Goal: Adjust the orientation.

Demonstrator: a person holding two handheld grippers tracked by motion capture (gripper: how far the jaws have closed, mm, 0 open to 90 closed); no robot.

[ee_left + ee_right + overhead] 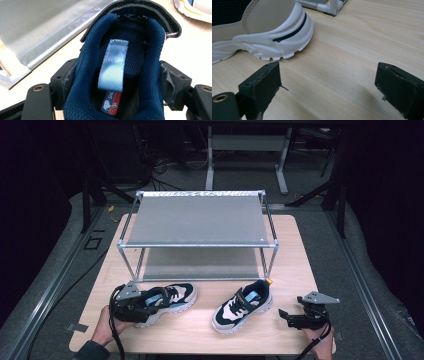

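Left tool [110, 82] is gripping the heel of the left shoe [165, 298], lying on the tabletop [200, 330] before the rack [197, 220]. Right tool [327, 87] is resting released beside the right shoe [243, 305].

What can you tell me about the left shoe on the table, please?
The left shoe is a navy, white and light-blue sneaker with a chunky white sole. It rests sole down on the wooden table, in front of the rack, toe pointing right. Its navy mesh collar, light-blue heel loop and strap with a metal ring show in the left gripper view. The left gripper has its jaws on either side of the heel, pads against the collar.
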